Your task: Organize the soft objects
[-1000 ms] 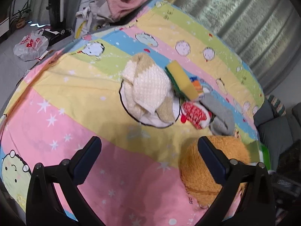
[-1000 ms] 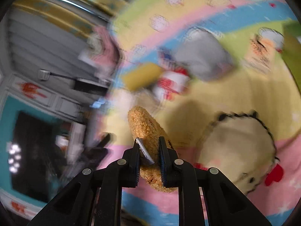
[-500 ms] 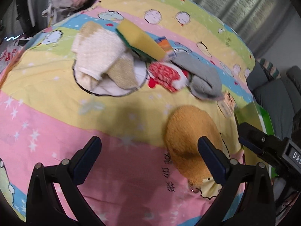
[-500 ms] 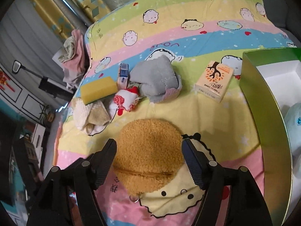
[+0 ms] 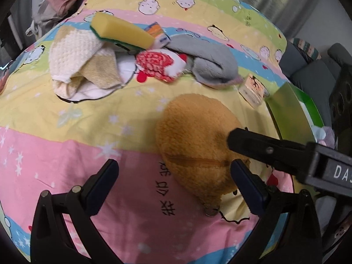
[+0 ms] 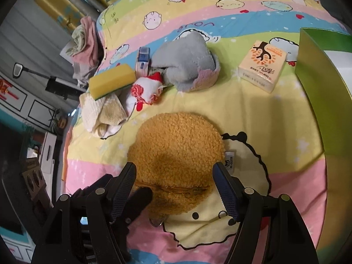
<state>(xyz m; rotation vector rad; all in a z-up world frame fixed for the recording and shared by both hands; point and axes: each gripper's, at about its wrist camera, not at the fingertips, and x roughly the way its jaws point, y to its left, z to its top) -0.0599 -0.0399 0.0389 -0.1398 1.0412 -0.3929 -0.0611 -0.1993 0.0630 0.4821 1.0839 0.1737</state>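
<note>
- Brown fleece pouch (image 6: 176,154) now lies flat on the bed (image 6: 253,110); a second ago my right gripper (image 6: 173,184) pinched it.
- Right gripper stands spread, empty; left gripper (image 5: 173,180) spread too.
- Pouch released; next item selectable.

**Colours on your bedsheet**

You see a bedsheet (image 6: 253,110) striped pink, yellow, green and blue with cartoon faces and white stars. On it lie a fuzzy orange-brown pouch (image 6: 176,149), a grey plush (image 6: 187,63), a yellow sponge (image 6: 110,81) with a green underside, a cream-and-tan knit cloth (image 5: 81,59), a red-and-white patterned bag (image 5: 160,63), a peach tissue pack (image 6: 261,66) with an orange tree print, and a green box (image 6: 316,74)
</note>
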